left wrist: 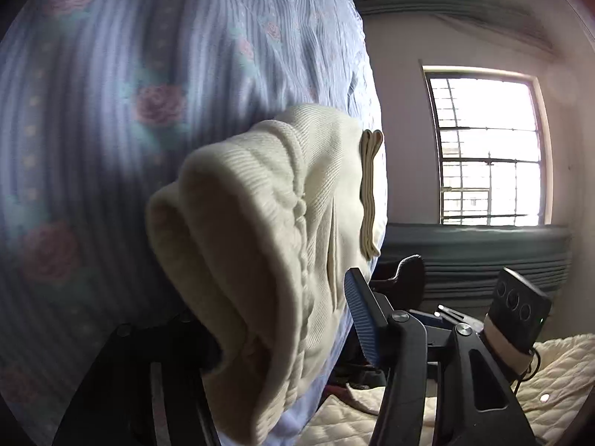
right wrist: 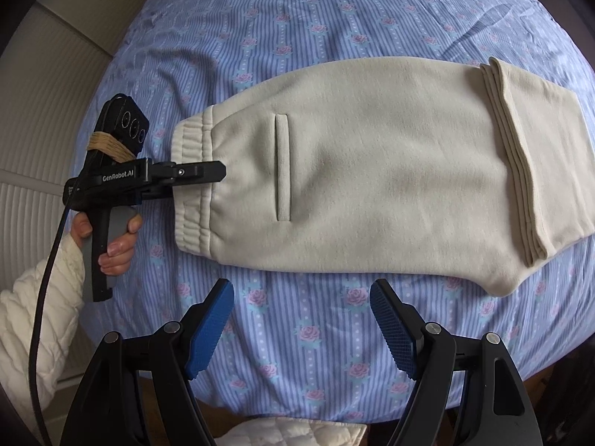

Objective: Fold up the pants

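Observation:
Cream pants [right wrist: 372, 171] lie folded lengthwise on the bed, with the elastic waistband [right wrist: 193, 186] at the left and the leg ends folded back on top at the right [right wrist: 535, 163]. A hand holds my left gripper [right wrist: 208, 174] at the waistband, one finger over it and one under, shut on the cloth. In the left wrist view the bunched waistband [left wrist: 253, 260] fills my left gripper [left wrist: 267, 290] and hides its left finger. My right gripper [right wrist: 301, 290] hangs open above the sheet, just short of the pants' near edge, with nothing between its blue pads [right wrist: 390, 319].
A blue striped sheet with pink roses [right wrist: 297, 18] covers the bed. A white-sleeved arm [right wrist: 37, 316] and a black cable [right wrist: 48, 260] are at the left. A cream quilted cloth [right wrist: 297, 433] lies at the near edge. A barred window [left wrist: 487, 148] is at the far wall.

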Demonstrator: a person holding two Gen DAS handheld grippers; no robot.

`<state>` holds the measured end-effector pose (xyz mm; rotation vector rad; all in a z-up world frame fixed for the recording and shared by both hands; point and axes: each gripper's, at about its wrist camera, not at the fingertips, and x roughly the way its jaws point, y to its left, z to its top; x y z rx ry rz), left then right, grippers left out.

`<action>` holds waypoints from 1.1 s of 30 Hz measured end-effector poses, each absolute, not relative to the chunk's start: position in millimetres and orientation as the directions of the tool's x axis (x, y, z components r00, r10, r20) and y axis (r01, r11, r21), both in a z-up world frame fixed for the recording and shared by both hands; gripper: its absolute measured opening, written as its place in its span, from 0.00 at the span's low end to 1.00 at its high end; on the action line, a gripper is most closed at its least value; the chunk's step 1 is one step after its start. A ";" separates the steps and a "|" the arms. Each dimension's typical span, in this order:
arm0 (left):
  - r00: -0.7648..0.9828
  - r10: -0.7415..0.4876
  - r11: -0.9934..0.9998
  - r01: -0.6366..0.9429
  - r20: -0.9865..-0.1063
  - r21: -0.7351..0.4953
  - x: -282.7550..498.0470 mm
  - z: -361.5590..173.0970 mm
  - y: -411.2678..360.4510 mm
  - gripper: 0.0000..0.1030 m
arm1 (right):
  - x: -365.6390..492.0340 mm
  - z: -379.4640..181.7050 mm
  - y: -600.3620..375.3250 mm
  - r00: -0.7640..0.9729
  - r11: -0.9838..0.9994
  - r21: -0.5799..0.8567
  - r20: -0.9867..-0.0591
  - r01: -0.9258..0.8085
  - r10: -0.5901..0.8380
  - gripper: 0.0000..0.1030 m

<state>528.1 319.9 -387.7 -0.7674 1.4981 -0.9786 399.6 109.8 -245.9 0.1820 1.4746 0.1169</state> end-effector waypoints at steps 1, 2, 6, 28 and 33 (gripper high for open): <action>-0.147 -0.896 0.418 0.041 -0.419 -0.908 527.5 -385.3 316.5 0.53 | 399.5 -245.9 108.0 0.094 0.980 0.197 -0.977 0.037 0.193 0.75; -0.136 -0.916 0.375 0.044 -0.378 -0.926 525.9 -379.7 317.8 0.53 | 399.8 -245.2 105.7 0.096 0.977 0.207 -0.975 0.043 0.202 0.75; -0.114 -0.903 0.413 0.035 -0.414 -0.910 523.3 -379.7 320.6 0.44 | 398.4 -236.4 90.5 0.126 0.974 0.211 -0.972 0.080 0.200 0.75; 0.174 -0.673 0.734 0.043 -0.719 -0.677 500.7 -147.8 228.3 0.23 | 352.1 -115.1 -33.7 0.460 0.927 0.312 -0.867 0.207 0.189 0.74; 0.200 -0.599 0.800 0.100 -0.775 -0.592 506.1 -112.2 160.4 0.23 | 337.9 -88.0 -87.8 0.546 0.916 0.333 -0.821 0.223 0.166 0.74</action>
